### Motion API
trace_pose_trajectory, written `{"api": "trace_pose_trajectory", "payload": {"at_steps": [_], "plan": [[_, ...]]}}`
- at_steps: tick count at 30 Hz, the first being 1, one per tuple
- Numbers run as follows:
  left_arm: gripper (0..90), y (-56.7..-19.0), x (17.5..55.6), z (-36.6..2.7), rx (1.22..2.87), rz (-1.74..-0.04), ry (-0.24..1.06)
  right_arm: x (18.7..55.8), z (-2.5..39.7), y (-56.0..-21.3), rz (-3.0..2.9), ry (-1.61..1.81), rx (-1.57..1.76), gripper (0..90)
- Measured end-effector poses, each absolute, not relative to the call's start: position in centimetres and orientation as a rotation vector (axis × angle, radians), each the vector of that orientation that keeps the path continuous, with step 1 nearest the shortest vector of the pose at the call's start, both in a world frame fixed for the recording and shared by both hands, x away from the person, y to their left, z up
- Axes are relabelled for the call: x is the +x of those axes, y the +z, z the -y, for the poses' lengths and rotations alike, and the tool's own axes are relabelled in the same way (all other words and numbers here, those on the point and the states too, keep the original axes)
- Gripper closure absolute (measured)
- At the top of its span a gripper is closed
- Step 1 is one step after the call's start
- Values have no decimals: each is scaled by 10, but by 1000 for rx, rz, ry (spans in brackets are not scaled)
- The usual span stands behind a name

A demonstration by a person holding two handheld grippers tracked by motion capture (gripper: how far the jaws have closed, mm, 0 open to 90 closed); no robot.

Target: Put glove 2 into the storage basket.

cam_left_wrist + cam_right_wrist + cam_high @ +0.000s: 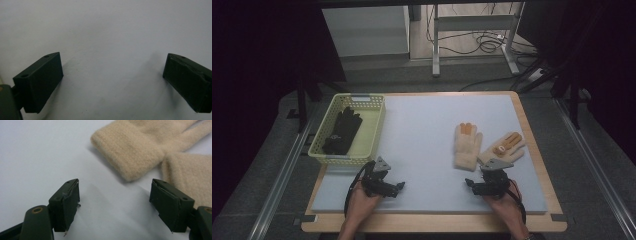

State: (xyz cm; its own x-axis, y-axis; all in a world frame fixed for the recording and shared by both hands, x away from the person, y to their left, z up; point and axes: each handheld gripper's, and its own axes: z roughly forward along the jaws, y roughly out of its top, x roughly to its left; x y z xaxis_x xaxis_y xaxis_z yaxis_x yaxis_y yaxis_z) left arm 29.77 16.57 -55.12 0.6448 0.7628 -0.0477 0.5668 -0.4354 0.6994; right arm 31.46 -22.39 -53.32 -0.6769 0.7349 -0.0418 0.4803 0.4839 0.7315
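Right gripper [473, 183] low centre-right of the high view, fingers [66, 200] wide, empty, just short of the beige gloves' [468, 145] cuffs on the surface [422, 130]. Left gripper [397, 186] lower left, fingers wide over bare mat. Black glove [342, 131] in basket [374, 125], upper left.

The two beige gloves [468, 145] are showing a fuzzy, matt knit cloth, ribbed at the cuff. The mat [422, 150] is looking smooth, matt and pale. The basket [374, 131] is appearing as perforated plastic, and the table [432, 222] edge as light wood.
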Motion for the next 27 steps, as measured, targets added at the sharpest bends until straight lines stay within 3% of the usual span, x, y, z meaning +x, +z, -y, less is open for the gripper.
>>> {"api": "trace_pose_trajectory", "payload": {"at_steps": [13,18,23,27], "plan": [[29,-551,297,-166,2164,-1024,368,313,224,-530,-2398,1058,1043,291],[29,-551,297,-166,2164,-1024,368,313,222,-517,-2404,1090,1021,379],[29,-551,297,-166,2165,-1023,368,333,220,-500,-2398,1057,997,478],[29,-551,297,-166,2165,-1023,368,355,216,-494,-2385,1029,994,480]]}}
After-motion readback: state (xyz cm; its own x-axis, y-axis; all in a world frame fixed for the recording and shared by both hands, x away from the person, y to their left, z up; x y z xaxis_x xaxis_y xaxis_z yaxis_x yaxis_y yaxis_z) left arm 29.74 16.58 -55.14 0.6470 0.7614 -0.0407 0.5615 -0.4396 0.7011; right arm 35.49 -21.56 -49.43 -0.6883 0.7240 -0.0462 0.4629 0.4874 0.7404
